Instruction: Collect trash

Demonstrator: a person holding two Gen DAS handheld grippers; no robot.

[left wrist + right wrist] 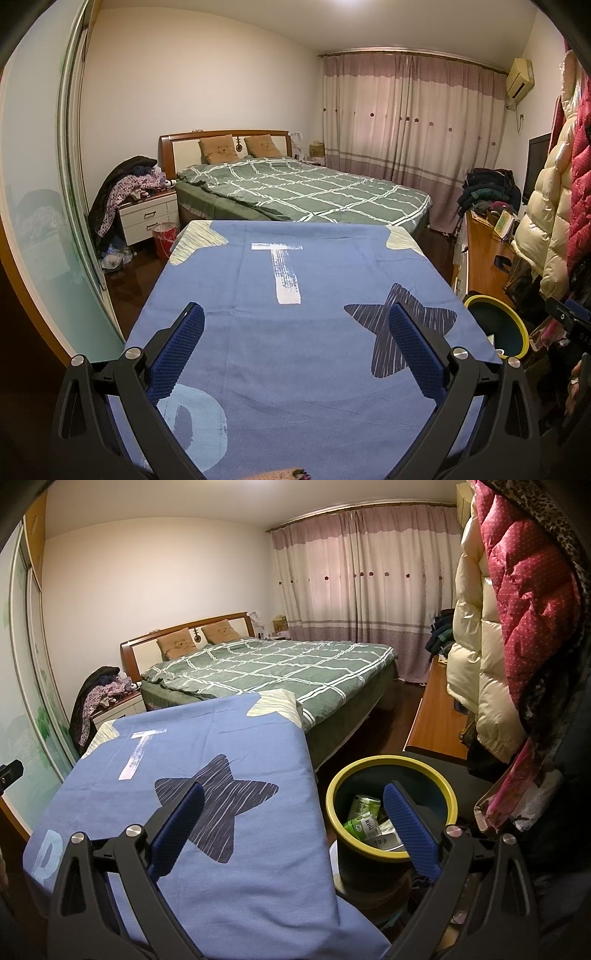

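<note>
A dark trash bin with a yellow rim stands to the right of a table covered by a blue cloth. Green cans and other trash lie inside it. The bin also shows at the right edge of the left wrist view. My right gripper is open and empty, held above the table's right edge and the bin. My left gripper is open and empty above the blue cloth. I see no loose trash on the cloth.
A bed with a green checked quilt stands behind the table. A nightstand piled with clothes and a red bucket are at the left. A wooden desk and hanging coats crowd the right.
</note>
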